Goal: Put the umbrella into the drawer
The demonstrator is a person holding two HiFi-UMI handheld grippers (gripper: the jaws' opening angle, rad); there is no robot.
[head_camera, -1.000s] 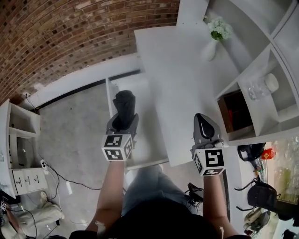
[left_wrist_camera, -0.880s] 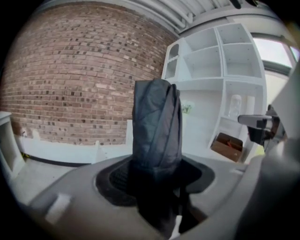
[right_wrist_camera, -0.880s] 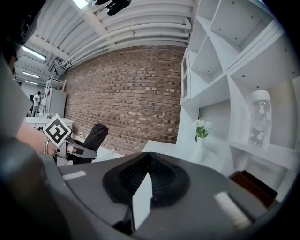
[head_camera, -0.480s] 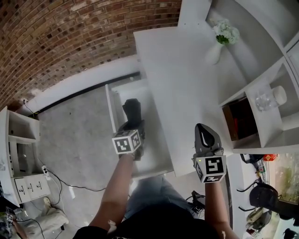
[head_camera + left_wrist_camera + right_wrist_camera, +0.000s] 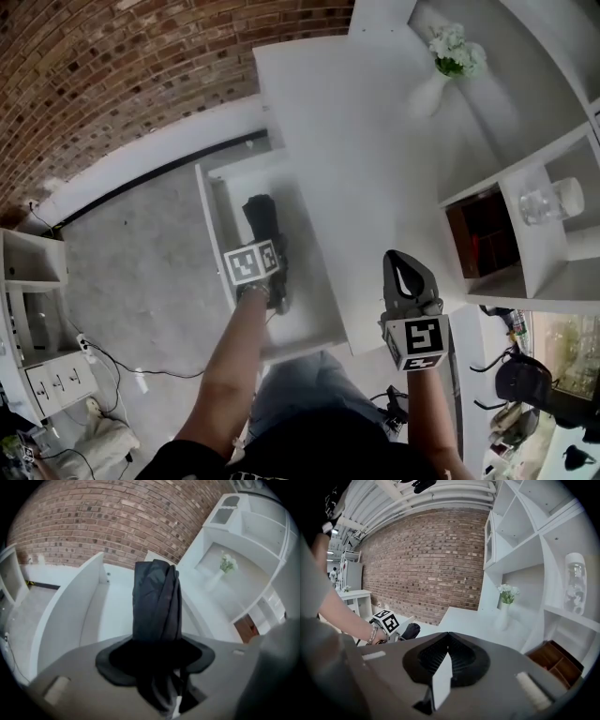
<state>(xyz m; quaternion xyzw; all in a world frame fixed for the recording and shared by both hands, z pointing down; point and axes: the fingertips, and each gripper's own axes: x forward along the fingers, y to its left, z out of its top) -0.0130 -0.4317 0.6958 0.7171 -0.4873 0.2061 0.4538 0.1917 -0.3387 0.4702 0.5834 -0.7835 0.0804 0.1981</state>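
A folded black umbrella [image 5: 157, 602] sticks out from between the jaws of my left gripper [image 5: 265, 246], which is shut on it. In the head view the umbrella [image 5: 261, 216] lies low inside the open white drawer [image 5: 217, 202], with the left gripper's marker cube over its near end. The drawer's side wall [image 5: 65, 609] runs along the left of the left gripper view. My right gripper [image 5: 405, 275] hovers over the near edge of the white desk top [image 5: 356, 141], its jaws together with nothing between them. The right gripper view shows the left gripper's marker cube [image 5: 386, 620] and the umbrella's tip [image 5: 410, 630] down in the drawer.
A white vase with flowers [image 5: 441, 66] stands at the back of the desk. White shelves [image 5: 553, 216] at the right hold a glass jar [image 5: 546, 199] and a brown box [image 5: 483, 234]. A brick wall [image 5: 112, 75] lies beyond, and a small white cabinet [image 5: 37, 281] stands on the grey floor at left.
My left gripper has sunk with the umbrella from above the drawer down into it and rolled. The right gripper has dropped a little and stayed by the desk edge.
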